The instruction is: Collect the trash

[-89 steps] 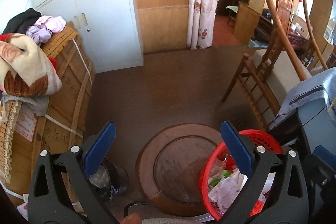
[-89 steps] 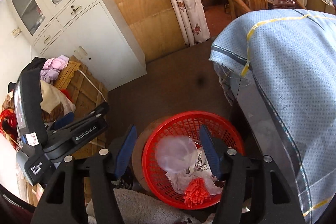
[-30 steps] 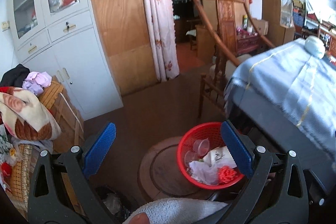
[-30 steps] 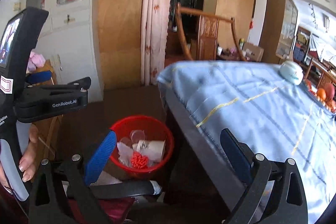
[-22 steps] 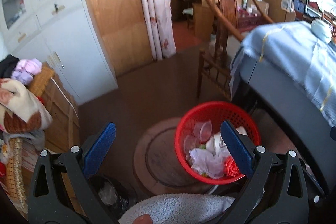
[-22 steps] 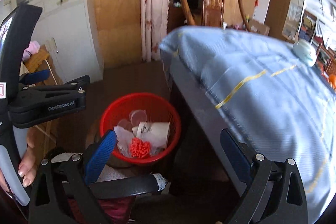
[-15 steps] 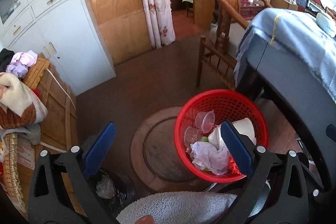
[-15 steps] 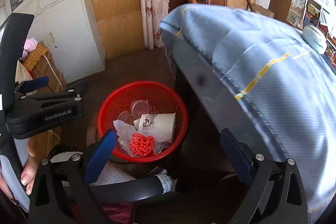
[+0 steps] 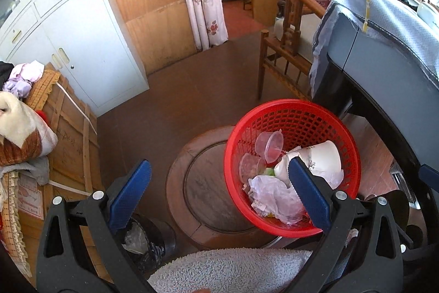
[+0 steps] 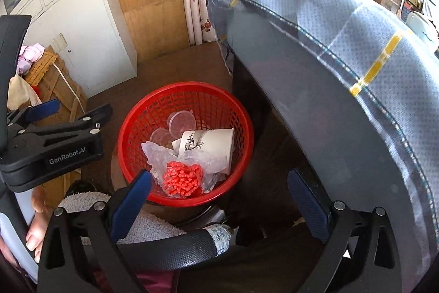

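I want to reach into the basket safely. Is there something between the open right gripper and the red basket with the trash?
Nothing visible blocks it. The right gripper is open and empty, and the red basket lies just ahead of it with its top uncovered. The table with the blue cloth stands at the right, beside the basket and not over it.

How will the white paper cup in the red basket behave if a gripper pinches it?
The paper cup looks thin-walled and empty, so probably light and apt to crush under a firm pinch. It lies on its side on crumpled plastic wrap in the red basket, so it may roll or shift when nudged. Its smooth printed surface could slip.
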